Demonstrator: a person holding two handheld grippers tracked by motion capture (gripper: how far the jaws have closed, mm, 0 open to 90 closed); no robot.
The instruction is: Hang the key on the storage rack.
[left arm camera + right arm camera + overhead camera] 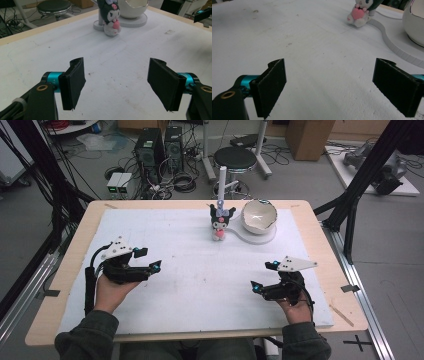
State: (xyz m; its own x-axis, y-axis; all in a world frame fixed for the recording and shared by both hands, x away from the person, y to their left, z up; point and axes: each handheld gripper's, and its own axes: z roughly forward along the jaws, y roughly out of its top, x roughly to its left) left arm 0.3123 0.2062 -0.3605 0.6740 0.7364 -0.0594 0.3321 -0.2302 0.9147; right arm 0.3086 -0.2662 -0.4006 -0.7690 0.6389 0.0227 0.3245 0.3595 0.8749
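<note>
both grippers, left gripper [148, 259] and right gripper [264, 276], rested wide and empty on the near table [190, 280], so the start seemed in hand; next called for reaching the far plush toy [220, 222] beside the bowl [259, 216].

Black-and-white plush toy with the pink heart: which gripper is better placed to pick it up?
Left, narrowly. The plush toy stands far-centre, and the open left gripper points toward it over bare board. The right gripper, also open, faces inward, with the white eggshell-shaped bowl close beside its path.
</note>
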